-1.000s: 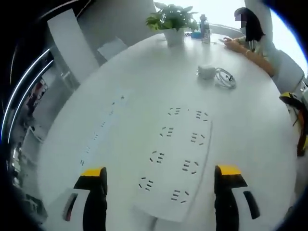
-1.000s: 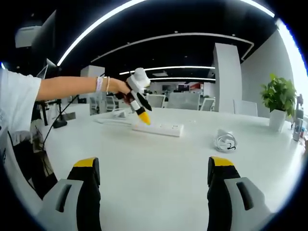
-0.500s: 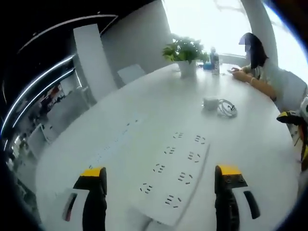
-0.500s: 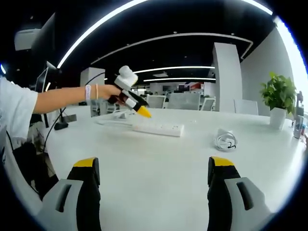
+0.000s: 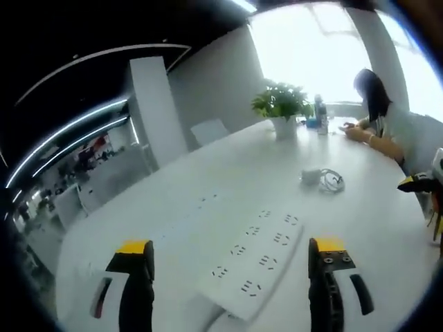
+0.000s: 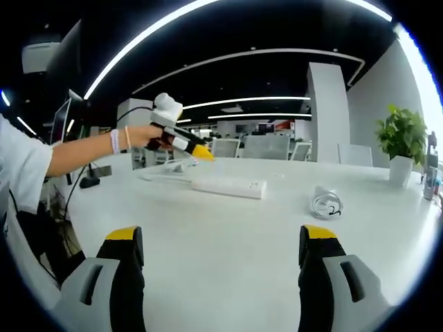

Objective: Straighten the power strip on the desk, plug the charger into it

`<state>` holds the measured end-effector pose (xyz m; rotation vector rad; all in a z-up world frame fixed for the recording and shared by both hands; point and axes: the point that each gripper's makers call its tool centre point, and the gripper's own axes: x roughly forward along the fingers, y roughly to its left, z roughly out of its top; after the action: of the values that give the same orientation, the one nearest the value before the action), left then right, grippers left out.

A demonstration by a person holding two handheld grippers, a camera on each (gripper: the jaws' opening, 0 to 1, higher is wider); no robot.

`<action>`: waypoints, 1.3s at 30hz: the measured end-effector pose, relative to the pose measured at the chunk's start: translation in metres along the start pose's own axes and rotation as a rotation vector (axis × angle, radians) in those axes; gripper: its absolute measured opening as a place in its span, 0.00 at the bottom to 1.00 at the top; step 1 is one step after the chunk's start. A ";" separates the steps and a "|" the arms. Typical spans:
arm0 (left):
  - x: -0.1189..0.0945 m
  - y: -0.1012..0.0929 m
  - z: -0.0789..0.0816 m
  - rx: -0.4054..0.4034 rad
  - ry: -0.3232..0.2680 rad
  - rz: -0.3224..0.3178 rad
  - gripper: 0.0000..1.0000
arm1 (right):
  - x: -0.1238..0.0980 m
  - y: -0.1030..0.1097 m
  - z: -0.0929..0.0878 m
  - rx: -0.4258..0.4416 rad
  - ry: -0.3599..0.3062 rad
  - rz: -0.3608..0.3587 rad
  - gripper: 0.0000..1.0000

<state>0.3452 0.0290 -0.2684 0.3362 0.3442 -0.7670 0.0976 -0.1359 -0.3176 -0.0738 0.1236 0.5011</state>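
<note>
The power strip [image 5: 257, 258] lies flat on the white desk [image 5: 208, 173], skewed across it, with its near end between the spread, empty jaws of the left gripper [image 5: 230, 280] in the left gripper view. Seen from the right gripper view, the left gripper [image 6: 181, 142] hangs above the strip's [image 6: 229, 185] far end, not touching it, its yellow tips pointing out level over the desk. The right gripper [image 6: 220, 277] is also spread wide with nothing between its jaws, low over bare desk and well apart from the strip. The charger [image 6: 324, 199], a small white block with its cable coiled beside it, sits further along the desk, nearer the potted plant [image 6: 400, 149]; in the left gripper view it lies [image 5: 313, 177] beyond the strip. To my eye the strip needs squaring up. The tidy way would be to bring the left gripper down onto one end and swing it gently, keeping the strip flat.
</note>
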 end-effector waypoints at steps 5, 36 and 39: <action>-0.016 -0.004 0.007 0.015 -0.066 0.034 0.94 | 0.000 0.002 0.000 0.000 -0.001 0.003 0.93; -0.073 -0.027 0.005 -0.094 -0.348 0.103 0.95 | -0.003 0.005 -0.001 -0.007 0.003 0.015 0.93; -0.079 -0.029 0.006 -0.126 -0.384 0.101 0.96 | -0.004 0.004 -0.002 -0.006 0.005 0.013 0.93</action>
<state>0.2727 0.0557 -0.2346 0.0825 0.0130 -0.6901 0.0923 -0.1347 -0.3197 -0.0805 0.1278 0.5143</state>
